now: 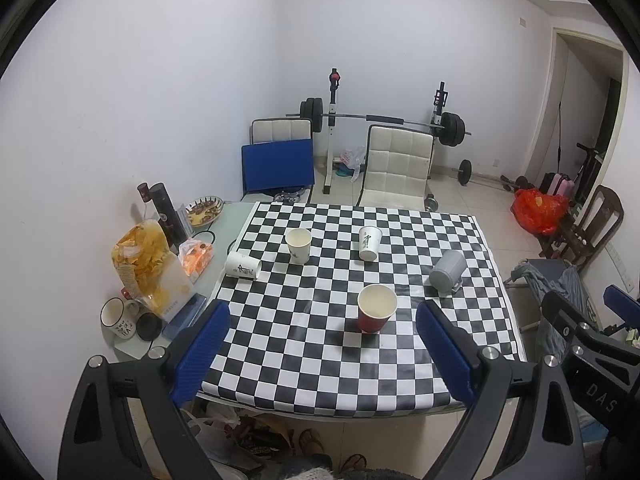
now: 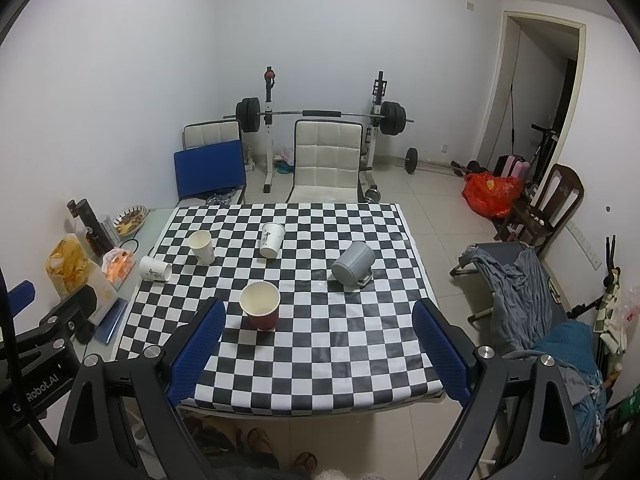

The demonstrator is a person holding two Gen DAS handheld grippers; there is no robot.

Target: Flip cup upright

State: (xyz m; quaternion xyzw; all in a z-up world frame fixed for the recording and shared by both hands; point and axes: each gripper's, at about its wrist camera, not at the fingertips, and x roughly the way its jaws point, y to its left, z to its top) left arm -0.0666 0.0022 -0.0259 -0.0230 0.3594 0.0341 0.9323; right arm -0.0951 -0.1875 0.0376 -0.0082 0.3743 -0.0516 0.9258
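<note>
On the checkered tablecloth (image 1: 304,364) (image 2: 320,360), a white paper cup (image 1: 243,266) (image 2: 155,268) lies on its side at the left edge. A grey ribbed mug (image 1: 448,269) (image 2: 353,266) is tipped on its side at the right. A red cup (image 1: 376,308) (image 2: 260,306) stands upright in front, and two white paper cups (image 1: 299,245) (image 1: 369,243) (image 2: 201,246) (image 2: 272,239) stand upright further back. My left gripper (image 1: 322,354) and right gripper (image 2: 318,350) are both open and empty, held above the table's near edge.
Left of the cloth stand a snack bag (image 1: 144,264), a dark bottle (image 1: 168,214), a bowl (image 1: 205,210) and a white mug (image 1: 117,317). Chairs (image 1: 396,168) and a barbell rack (image 1: 384,120) stand behind the table. A cot with clothes (image 2: 520,292) is at the right.
</note>
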